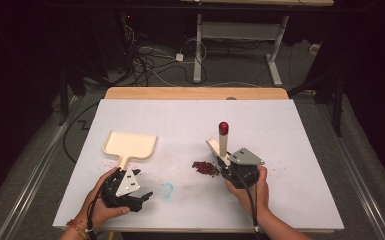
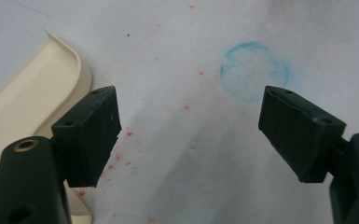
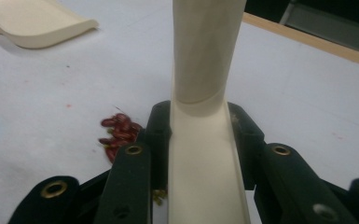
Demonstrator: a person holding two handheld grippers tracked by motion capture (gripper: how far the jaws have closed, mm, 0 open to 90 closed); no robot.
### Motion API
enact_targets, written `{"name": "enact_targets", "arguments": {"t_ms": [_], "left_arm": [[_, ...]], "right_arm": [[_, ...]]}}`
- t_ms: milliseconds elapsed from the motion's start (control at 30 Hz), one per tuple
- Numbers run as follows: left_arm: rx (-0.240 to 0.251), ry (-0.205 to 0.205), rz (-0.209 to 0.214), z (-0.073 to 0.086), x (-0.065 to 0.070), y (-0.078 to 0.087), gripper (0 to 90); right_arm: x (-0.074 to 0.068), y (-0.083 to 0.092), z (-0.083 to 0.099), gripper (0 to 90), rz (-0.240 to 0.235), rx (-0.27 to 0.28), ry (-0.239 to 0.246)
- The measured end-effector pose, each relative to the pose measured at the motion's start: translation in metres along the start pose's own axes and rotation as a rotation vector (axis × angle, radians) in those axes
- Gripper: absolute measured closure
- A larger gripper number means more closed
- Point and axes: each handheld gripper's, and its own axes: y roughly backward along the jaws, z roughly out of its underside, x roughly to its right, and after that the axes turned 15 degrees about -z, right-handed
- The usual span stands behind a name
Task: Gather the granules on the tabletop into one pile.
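Dustpan (image 1: 130, 144) looks like smooth cream plastic with a slight sheen, and the brush handle (image 3: 205, 140) is the same stuff, with a glossy red cap (image 1: 223, 128). Table (image 1: 280, 135) has a matt white papery top over a wood edge. The beans (image 1: 205, 168) are shiny dark red.

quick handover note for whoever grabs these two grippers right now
Left gripper: open, holding nothing, resting on the table near the cream dustpan, by its handle.
Right gripper: shut on the cream brush, whose red-capped handle stands up.
Red beans: a small pile on the table just left of the brush, well apart from the dustpan.
Done: brush picked up.
Left: likely grip the dustpan, sweep the beans into it.
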Motion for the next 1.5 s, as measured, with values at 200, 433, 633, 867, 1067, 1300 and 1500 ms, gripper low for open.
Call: {"name": "enact_targets", "arguments": {"t_ms": [200, 433, 633, 867, 1067, 1300, 1500], "left_arm": [[0.0, 0.0, 0.0, 0.0, 0.0, 0.0, 19.6], [-0.001, 0.006, 0.002, 0.001, 0.0, 0.001, 19.6], [0.003, 0.006, -0.005, 0.001, -0.001, 0.001, 19.6], [0.002, 0.012, -0.007, 0.002, -0.001, 0.002, 19.5], [0.001, 0.016, -0.013, 0.002, -0.002, 0.002, 19.6], [-0.004, 0.011, -0.019, 0.0, -0.001, 0.001, 19.6], [-0.006, 0.009, -0.019, 0.0, -0.002, 0.001, 19.6]], "right_arm": [[-0.011, -0.012, -0.005, 66.9, 0.014, 0.01, 0.022], [-0.003, -0.004, -0.011, 66.9, 0.027, 0.042, 0.008], [0.014, 0.011, -0.012, 66.9, -0.013, 0.063, 0.011], [0.045, 0.049, -0.006, 66.8, -0.097, 0.072, 0.078], [0.069, 0.089, 0.0, 66.8, -0.179, 0.092, 0.116], [0.07, 0.116, 0.012, 66.7, -0.327, 0.034, 0.152], [0.067, 0.129, 0.02, 66.7, -0.415, -0.047, 0.161]]}}
